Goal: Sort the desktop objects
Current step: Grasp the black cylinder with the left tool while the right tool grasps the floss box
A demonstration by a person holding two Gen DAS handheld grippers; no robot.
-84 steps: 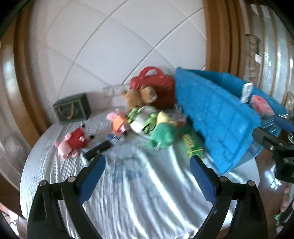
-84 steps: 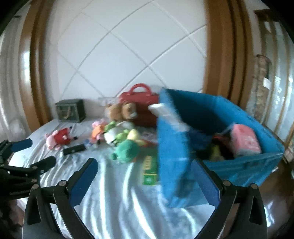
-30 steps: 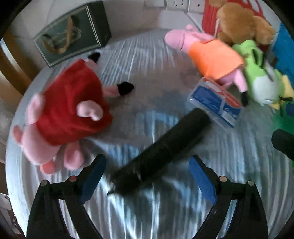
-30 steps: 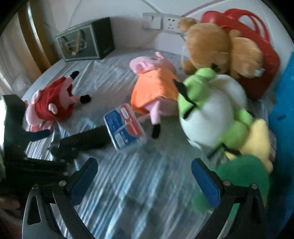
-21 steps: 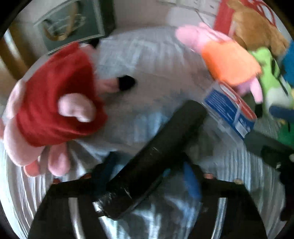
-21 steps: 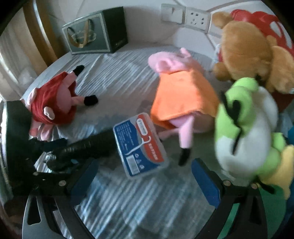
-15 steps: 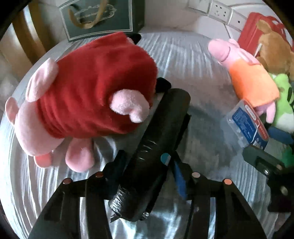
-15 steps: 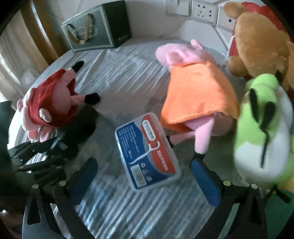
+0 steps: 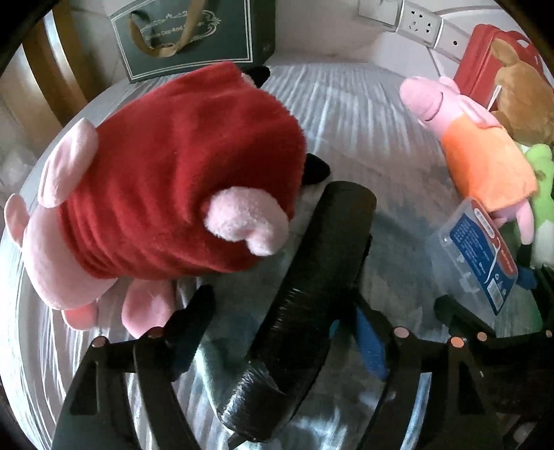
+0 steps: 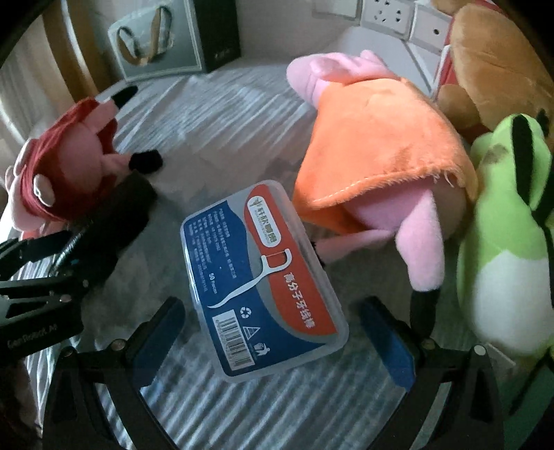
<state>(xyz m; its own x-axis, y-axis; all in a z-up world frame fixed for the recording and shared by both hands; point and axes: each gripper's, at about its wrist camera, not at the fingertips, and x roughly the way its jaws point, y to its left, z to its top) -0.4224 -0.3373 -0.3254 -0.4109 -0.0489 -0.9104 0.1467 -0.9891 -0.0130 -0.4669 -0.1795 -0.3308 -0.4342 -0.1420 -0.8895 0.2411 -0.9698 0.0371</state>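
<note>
A long black cylinder lies on the striped cloth between the fingers of my left gripper. The jaws are opening; the left finger stands clear of the cylinder and the blue right pad is close beside it. A clear floss-pick box with a blue and red label lies flat between the wide fingers of my right gripper, which is open and points down at it. The same box shows at the right of the left wrist view, and the left gripper at the left of the right wrist view.
A pig plush in red presses against the cylinder's left side. A pig plush in orange, a green frog plush and a brown bear crowd the right. A dark green gift bag and wall sockets stand behind.
My left gripper came down over the black cylinder, narrowed on it and has widened again; the cylinder swung against the red plush. My right gripper sank until the floss box lay between its fingers.
</note>
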